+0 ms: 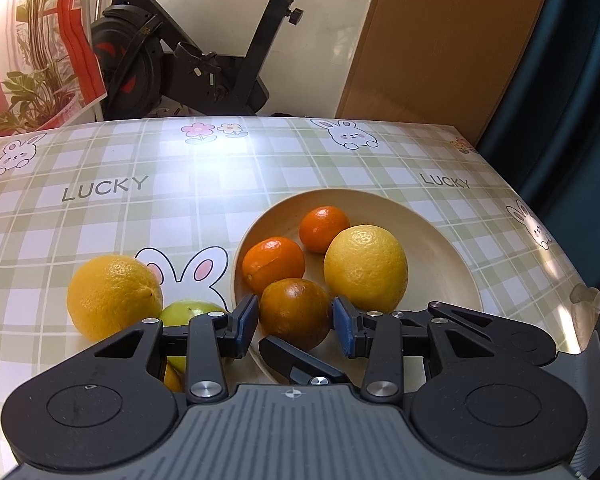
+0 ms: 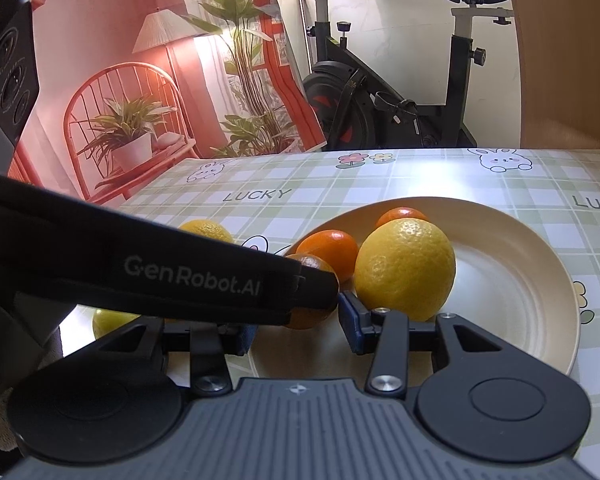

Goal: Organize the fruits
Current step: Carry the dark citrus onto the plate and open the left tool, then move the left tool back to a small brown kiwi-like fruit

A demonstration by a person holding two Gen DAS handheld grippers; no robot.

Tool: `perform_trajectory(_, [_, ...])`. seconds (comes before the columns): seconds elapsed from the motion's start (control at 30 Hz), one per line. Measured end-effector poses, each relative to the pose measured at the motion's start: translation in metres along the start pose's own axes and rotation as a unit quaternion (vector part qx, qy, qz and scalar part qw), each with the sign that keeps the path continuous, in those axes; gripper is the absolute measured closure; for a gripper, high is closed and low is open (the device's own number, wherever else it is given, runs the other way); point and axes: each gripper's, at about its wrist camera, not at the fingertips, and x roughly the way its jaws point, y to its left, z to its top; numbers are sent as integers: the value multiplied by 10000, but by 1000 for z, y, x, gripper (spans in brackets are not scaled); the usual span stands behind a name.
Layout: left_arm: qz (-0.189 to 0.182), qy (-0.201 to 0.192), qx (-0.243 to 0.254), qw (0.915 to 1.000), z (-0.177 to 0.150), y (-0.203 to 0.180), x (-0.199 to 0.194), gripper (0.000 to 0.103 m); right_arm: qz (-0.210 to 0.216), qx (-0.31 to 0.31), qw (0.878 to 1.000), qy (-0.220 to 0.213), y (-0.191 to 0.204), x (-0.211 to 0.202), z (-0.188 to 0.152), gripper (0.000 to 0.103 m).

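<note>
My left gripper (image 1: 295, 318) has its blue pads closed against both sides of a dark, brownish orange (image 1: 294, 314), low centre in the left wrist view, over the near rim of the cream plate (image 1: 440, 240). On that plate lie a big yellow lemon (image 1: 366, 267) and two small bright oranges (image 1: 273, 265) (image 1: 323, 229). Left of the plate, on the checked tablecloth (image 1: 100, 220), sit another lemon (image 1: 114, 297) and a green fruit (image 1: 192, 312) half hidden by my gripper. My right gripper (image 2: 296, 330) stands part open, gripping nothing; across the right wrist view's left half, the left gripper's side reads "GenRobot.AI". The cloth is printed "LUCKY" among rabbits and flowers. An exercise bike (image 1: 204, 52) stands at the top.
</note>
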Motion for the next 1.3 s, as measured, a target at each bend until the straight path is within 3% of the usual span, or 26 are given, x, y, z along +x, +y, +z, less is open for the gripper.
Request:
perform_trajectory(0.47, [-15,-104,-193,9998,6,7,-4,60,-272,-158,9995,51,6,10,1,57])
perform_trajectory(1.3, [-183,-663,-136,9975,-9,26,-79,60,-192,31,9998,18,21,-23,7,56])
